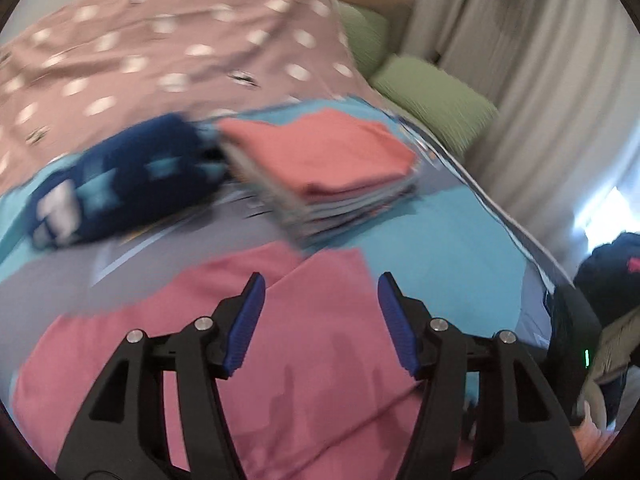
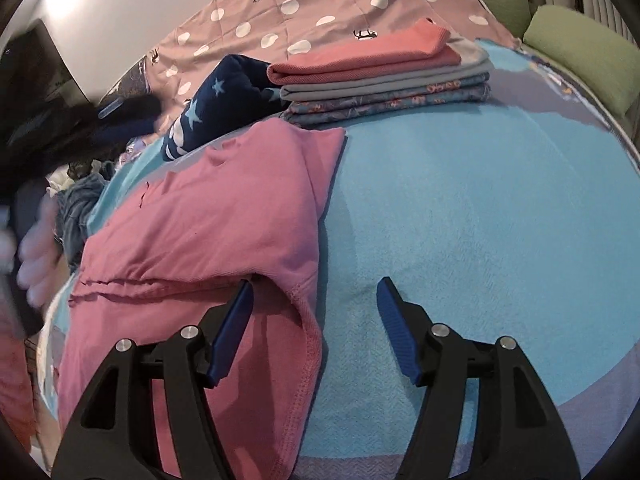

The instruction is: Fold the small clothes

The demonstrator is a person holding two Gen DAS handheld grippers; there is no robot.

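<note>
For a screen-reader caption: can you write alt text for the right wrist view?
An open right claw hovers over the hem of a pink garment lying on a blue towel. Behind sit a folded stack and a navy starred cloth.

Both views are taken from the wrists, looking forward and steeply down along the fingers at a bed. The left view is held close above the pink garment [image 1: 304,344] and is blurred. The right view is set close over the blue blanket [image 2: 460,220], with the garment's edge at its left. The folded stack [image 1: 320,168] and green pillows [image 1: 432,96] are shared by both.
</note>
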